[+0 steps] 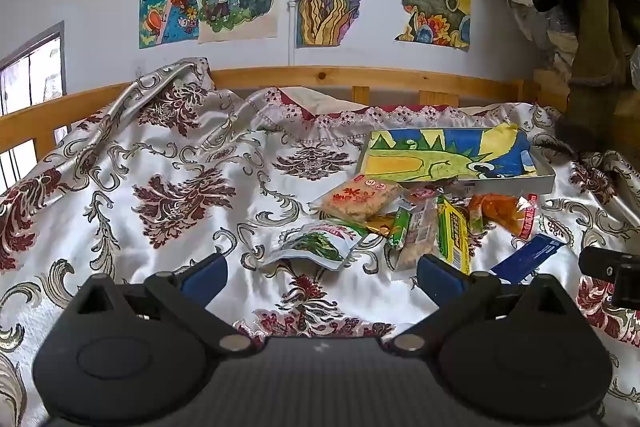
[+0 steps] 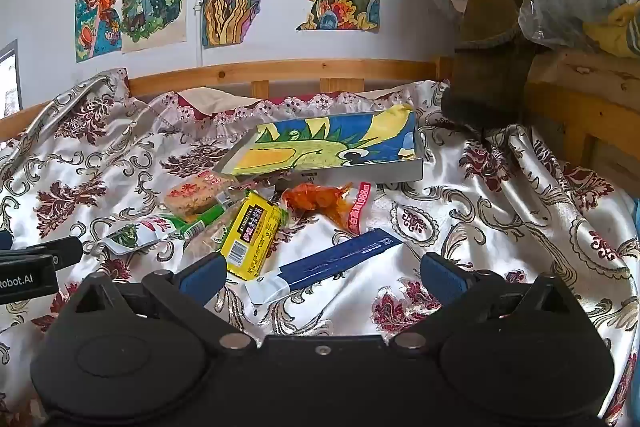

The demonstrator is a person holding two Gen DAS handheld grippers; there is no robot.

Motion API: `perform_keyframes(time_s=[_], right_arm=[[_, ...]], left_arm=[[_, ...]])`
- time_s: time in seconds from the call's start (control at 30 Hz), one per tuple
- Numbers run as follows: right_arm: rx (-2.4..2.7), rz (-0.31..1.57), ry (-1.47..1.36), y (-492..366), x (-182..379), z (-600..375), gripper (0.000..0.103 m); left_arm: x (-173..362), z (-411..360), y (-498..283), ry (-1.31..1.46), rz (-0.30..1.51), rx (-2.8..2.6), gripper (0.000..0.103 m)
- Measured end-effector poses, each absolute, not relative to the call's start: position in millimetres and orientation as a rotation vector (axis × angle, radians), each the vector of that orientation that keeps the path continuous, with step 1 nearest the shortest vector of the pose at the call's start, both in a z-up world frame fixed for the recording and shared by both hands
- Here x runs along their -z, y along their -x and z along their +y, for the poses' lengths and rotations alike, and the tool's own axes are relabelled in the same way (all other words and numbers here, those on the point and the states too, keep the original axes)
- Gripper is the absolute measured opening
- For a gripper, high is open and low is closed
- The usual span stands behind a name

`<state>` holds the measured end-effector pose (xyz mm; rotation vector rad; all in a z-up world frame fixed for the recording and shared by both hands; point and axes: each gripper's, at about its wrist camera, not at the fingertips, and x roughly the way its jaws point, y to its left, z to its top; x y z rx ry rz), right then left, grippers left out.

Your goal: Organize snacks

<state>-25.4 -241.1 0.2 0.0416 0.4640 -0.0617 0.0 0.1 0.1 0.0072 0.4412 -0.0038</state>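
Snacks on bedspread point(image 2: 480, 227): light, crinkly, slippery. Blue packet point(image 2: 340, 261) is stiff and flat; pinch mid-length. Right claw point(image 2: 320, 273) and left claw point(image 1: 320, 273) both spread wide, empty.

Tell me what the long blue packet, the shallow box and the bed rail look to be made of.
Long blue packet: plastic film, it seems; matte blue with a glossy white crimped end.
Shallow box: probably cardboard or thin board; flat grey walls, a crayon drawing lying in it.
Bed rail: wood, lightly varnished; knots and grain show.
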Motion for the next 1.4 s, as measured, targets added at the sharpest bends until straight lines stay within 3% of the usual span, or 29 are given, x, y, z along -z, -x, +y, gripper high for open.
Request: perform_keyframes(time_s=[1.4], right_arm=[[0.062, 0.466, -0.046, 24.7, 0.5, -242.1, 0.102]], left_arm=[[0.0, 0.0, -0.1, -0.009, 0.443, 0.004, 0.103]])
